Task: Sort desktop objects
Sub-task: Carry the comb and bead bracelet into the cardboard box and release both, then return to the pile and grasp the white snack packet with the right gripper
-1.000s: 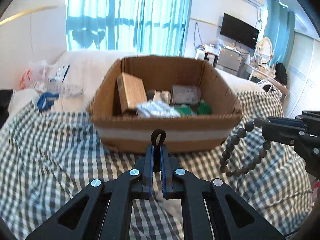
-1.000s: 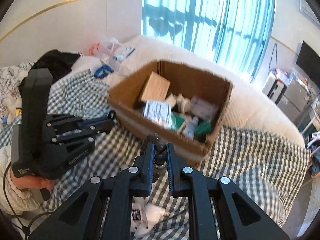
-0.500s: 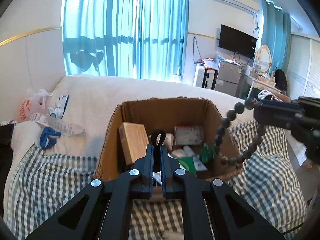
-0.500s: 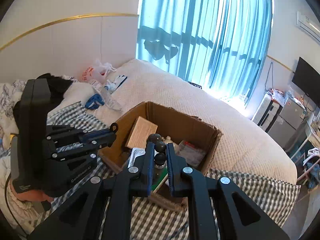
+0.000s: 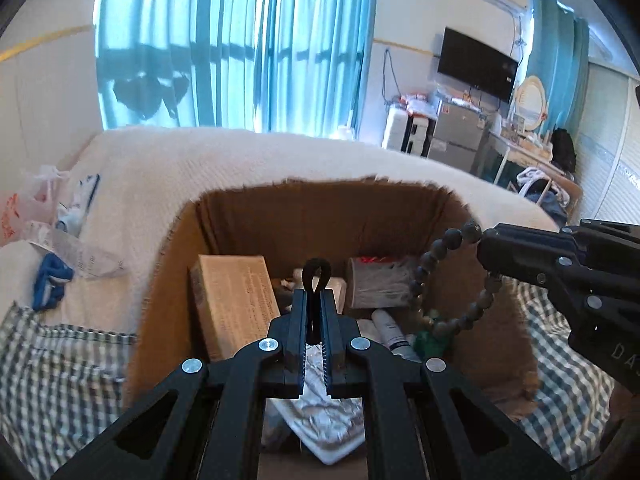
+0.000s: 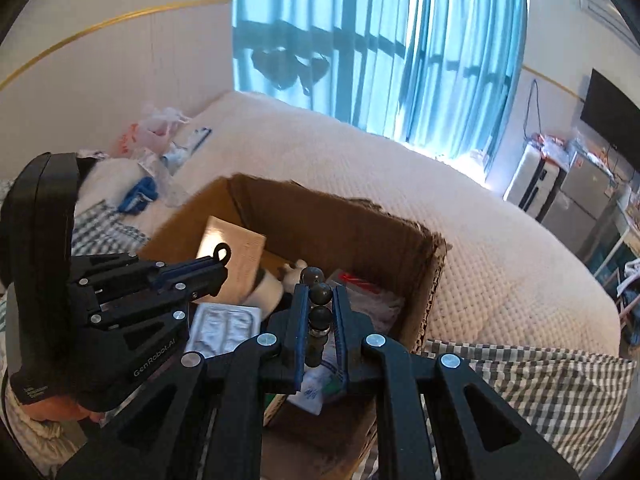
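Left wrist view: left gripper (image 5: pixel 315 314) jaws clamped on black loop (image 5: pixel 317 275), right gripper (image 5: pixel 486 254) jaws on bead bracelet (image 5: pixel 424 284).

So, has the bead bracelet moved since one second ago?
Yes. The bead bracelet, held by the right gripper, went from beside the cardboard box to above its inside.

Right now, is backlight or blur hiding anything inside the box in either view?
Left wrist: bright curtains backlight the scene, but the box interior reads fine. Right wrist: glare washes out the brown packet; the beads stay sharp.
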Demonstrator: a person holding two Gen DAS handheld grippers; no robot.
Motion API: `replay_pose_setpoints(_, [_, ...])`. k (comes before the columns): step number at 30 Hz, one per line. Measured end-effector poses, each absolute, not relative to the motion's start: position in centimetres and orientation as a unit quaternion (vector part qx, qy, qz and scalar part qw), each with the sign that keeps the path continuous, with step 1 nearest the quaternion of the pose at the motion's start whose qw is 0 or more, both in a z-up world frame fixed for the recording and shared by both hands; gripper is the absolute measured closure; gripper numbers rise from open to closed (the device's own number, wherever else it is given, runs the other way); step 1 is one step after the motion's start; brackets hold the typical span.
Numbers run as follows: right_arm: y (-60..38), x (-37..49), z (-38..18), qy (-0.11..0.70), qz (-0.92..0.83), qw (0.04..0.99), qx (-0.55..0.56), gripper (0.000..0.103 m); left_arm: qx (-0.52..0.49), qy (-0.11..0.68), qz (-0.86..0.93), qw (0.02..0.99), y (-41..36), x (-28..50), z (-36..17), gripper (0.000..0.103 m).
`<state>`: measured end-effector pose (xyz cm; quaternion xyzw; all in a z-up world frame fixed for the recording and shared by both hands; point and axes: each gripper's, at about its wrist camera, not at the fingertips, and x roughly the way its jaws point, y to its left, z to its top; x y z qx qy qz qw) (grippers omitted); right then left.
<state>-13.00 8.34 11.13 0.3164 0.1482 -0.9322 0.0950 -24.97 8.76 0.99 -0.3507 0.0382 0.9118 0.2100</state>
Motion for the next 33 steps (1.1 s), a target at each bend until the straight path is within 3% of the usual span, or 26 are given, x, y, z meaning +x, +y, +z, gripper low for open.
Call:
replay_pose_setpoints(1, [8.7, -13.3, 10.9, 0.145, -0.935, 0.087, 0.313, 0.091, -0.354, 0.042, 0.911, 0.208, 8.9, -25.3, 0.5, 0.096])
replay_pose_setpoints(2, [9.1, -13.4, 10.8, 0.147, -0.942, 0.059, 0.296, 0.074, -0.357, 0.047, 0.910, 0.206, 9.1, -25.7, -0.1, 0.096])
replay_pose_setpoints(3, [9.3, -13.4, 10.7, 0.153, -0.946, 0.034, 0.283, 0.042, -0.356, 0.049, 0.910, 0.204, 9.2, -25.9, -0.5, 0.095])
replay_pose_setpoints(4, [9.7, -13.3, 10.8, 0.155, -0.950, 0.014, 0.272, 0.031, -0.355, 0.053, 0.911, 0.201, 9.3, -25.9, -0.7, 0.086])
replay_pose_setpoints(6, [10.6, -12.4, 11.2, 0.135, -0.957, 0.008, 0.257, 0.029, -0.366, 0.065, 0.908, 0.192, 9.4, -26.0, -1.2, 0.045])
replay_pose_setpoints(7, [10.9, -12.0, 11.6, 0.130, -0.958, 0.009, 0.257, 0.029, -0.371, 0.069, 0.909, 0.179, 9.3, -25.9, -1.3, 0.018])
replay_pose_setpoints(8, [11.1, -11.4, 12.0, 0.130, -0.958, 0.006, 0.257, 0.029, -0.362, 0.065, 0.915, 0.167, 8.9, -25.4, -1.1, 0.012])
replay_pose_setpoints(17, [9.6, -2.7, 15.2, 0.187, -0.948, 0.027, 0.255, 0.029, -0.355, 0.036, 0.923, 0.142, 4.2, -20.0, 3.3, 0.000])
replay_pose_setpoints(23, [8.1, 2.8, 16.8, 0.209, -0.942, 0.046, 0.260, 0.029, -0.355, 0.009, 0.923, 0.145, 1.8, -15.1, 5.5, 0.000])
replay_pose_setpoints(28, [7.7, 6.0, 15.6, 0.248, -0.931, 0.028, 0.268, 0.029, -0.380, -0.006, 0.911, 0.158, 0.5, -11.8, 4.3, 0.000])
replay_pose_setpoints(33, [8.2, 8.4, 10.1, 0.238, -0.913, 0.037, 0.330, 0.029, -0.407, -0.001, 0.905, 0.125, 0.1, -9.1, 0.5, 0.000])
